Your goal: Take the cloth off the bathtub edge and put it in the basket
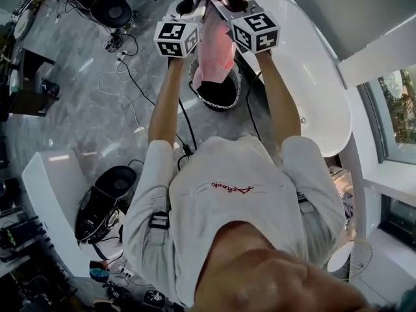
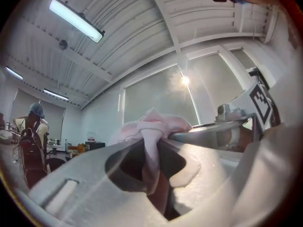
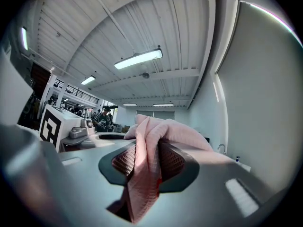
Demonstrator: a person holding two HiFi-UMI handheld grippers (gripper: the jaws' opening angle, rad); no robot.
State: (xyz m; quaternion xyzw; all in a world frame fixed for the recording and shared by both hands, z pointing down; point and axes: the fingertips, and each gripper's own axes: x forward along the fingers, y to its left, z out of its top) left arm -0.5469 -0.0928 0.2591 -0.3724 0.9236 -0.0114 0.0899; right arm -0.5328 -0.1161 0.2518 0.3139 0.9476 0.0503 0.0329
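A pink cloth (image 1: 218, 47) hangs between my two grippers, held out in front of me in the head view. Its lower end dangles over the round dark basket (image 1: 222, 105) standing on the floor beside the white bathtub (image 1: 312, 77). My left gripper (image 1: 190, 6) is shut on one bunched corner of the cloth (image 2: 154, 122), which passes down between the jaws (image 2: 151, 143). My right gripper (image 1: 231, 5) is shut on the other part of the cloth (image 3: 151, 131), pinched between its ribbed pads (image 3: 124, 162). Both grippers (image 3: 147, 150) sit close together, side by side.
Cables (image 1: 123, 77) trail over the grey marble floor left of the basket. A black round appliance (image 1: 107, 200) and a white cabinet (image 1: 49, 187) stand at my left. A window (image 1: 396, 109) is on the right. A black chair (image 1: 110, 8) stands at the far left.
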